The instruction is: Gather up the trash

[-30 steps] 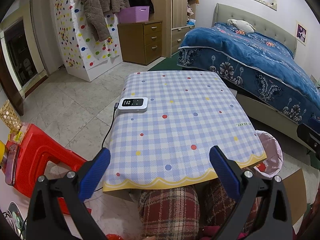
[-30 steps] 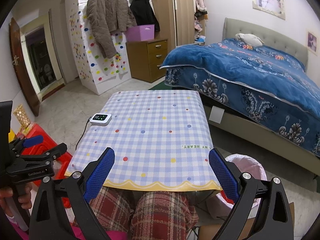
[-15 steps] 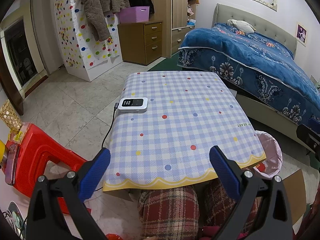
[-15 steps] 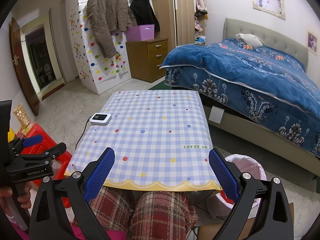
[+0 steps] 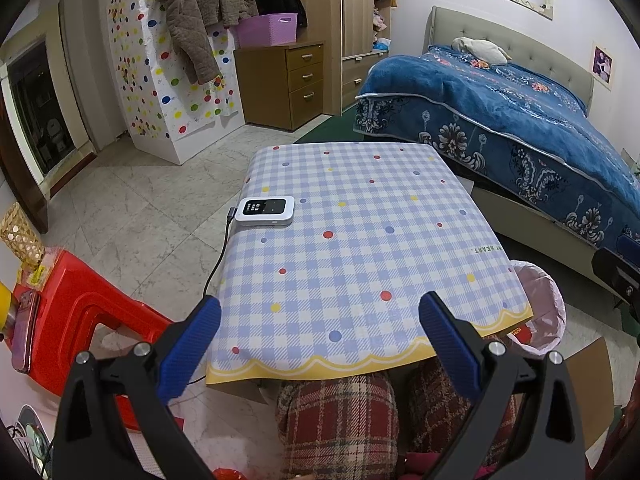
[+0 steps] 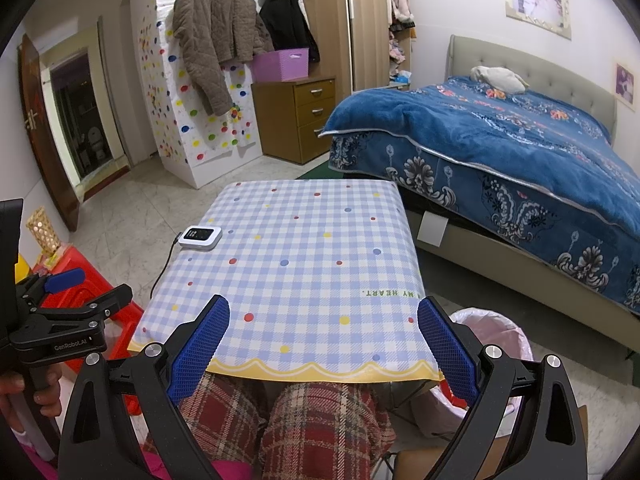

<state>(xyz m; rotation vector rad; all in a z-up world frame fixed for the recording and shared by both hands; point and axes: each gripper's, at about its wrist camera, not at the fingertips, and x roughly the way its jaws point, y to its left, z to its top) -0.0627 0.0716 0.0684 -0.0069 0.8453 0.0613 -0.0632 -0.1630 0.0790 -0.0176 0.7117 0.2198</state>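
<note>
— Bedroom floor tiles run under a small table [image 5: 360, 240] dressed in a blue-and-white checked cloth with coloured dots. What sits on it?

— Only a white device with a dark display [image 5: 265, 211], lying at the table's left edge; its black cable [image 5: 218, 264] drops over that edge toward the floor.

— And the trash bin?

— A bin lined with a pink bag [image 6: 494, 334] stands on the floor just off the table's near right corner, partly hidden behind the right finger in the right wrist view. I see no loose trash on the cloth.

— The grippers?

— Left hand-held gripper [image 5: 320, 344] has its blue-padded fingers spread wide, hovering over the near edge with nothing between them. Right hand-held gripper [image 6: 323, 350] is likewise spread and empty, above the same edge.

— Anything else close by?

— A red plastic stool [image 5: 80, 320] beside the table's left side, and a bed with a blue floral blanket [image 6: 520, 152] beyond the right side.
</note>
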